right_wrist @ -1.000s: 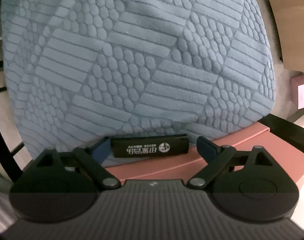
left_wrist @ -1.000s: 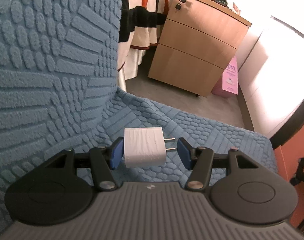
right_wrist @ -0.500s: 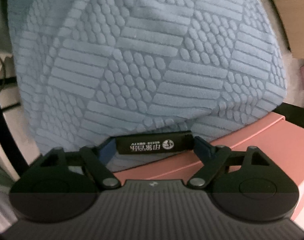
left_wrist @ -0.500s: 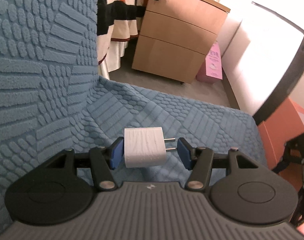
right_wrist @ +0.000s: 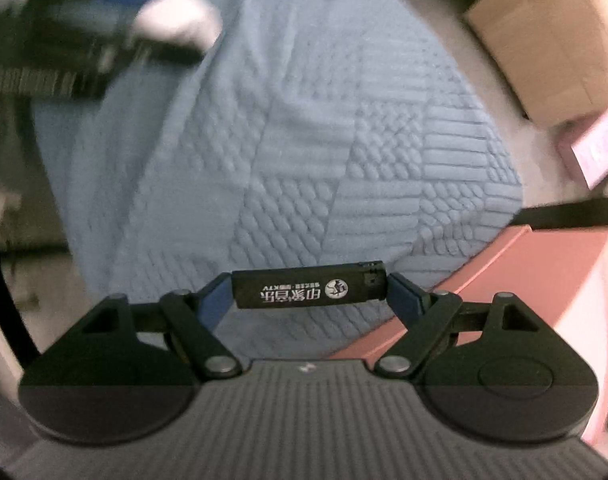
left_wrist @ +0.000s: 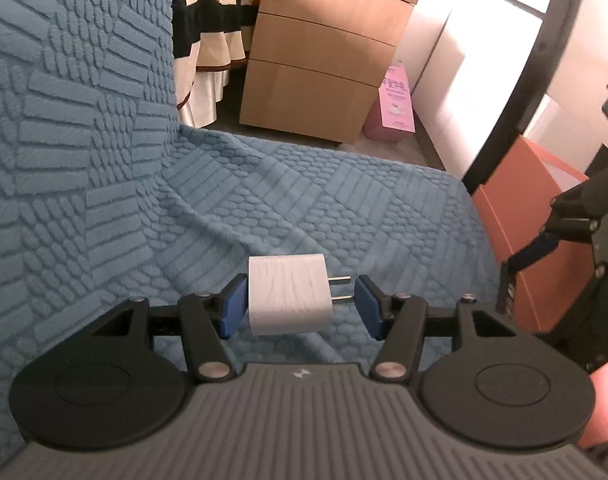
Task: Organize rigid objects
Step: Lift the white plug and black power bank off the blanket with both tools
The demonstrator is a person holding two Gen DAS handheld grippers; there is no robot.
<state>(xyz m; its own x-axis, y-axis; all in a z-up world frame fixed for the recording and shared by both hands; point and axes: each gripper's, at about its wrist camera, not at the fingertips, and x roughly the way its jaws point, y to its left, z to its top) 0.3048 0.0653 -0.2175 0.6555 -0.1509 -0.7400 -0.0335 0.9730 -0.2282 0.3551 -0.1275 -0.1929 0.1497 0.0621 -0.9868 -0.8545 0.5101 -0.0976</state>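
Left gripper [left_wrist: 300,304]: charger [left_wrist: 288,294] clamped, unchanged.
Right gripper [right_wrist: 308,294]: now clamped on lighter [right_wrist: 308,289] — lifted off cushion [right_wrist: 304,120], ready for box [right_wrist: 543,272].

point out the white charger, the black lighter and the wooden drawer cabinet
white charger [left_wrist: 288,295], left wrist view, front face of its body
black lighter [right_wrist: 308,285], right wrist view, mid-body
wooden drawer cabinet [left_wrist: 319,60], left wrist view, middle drawer front

Blue cover [left_wrist: 104,152]: embossed ribbed and pebbled patches. White charger [left_wrist: 288,294] seen above it, between blue pads [left_wrist: 231,312]. Black lighter [right_wrist: 307,290], white print. Orange box [left_wrist: 531,216] noted right of cover.
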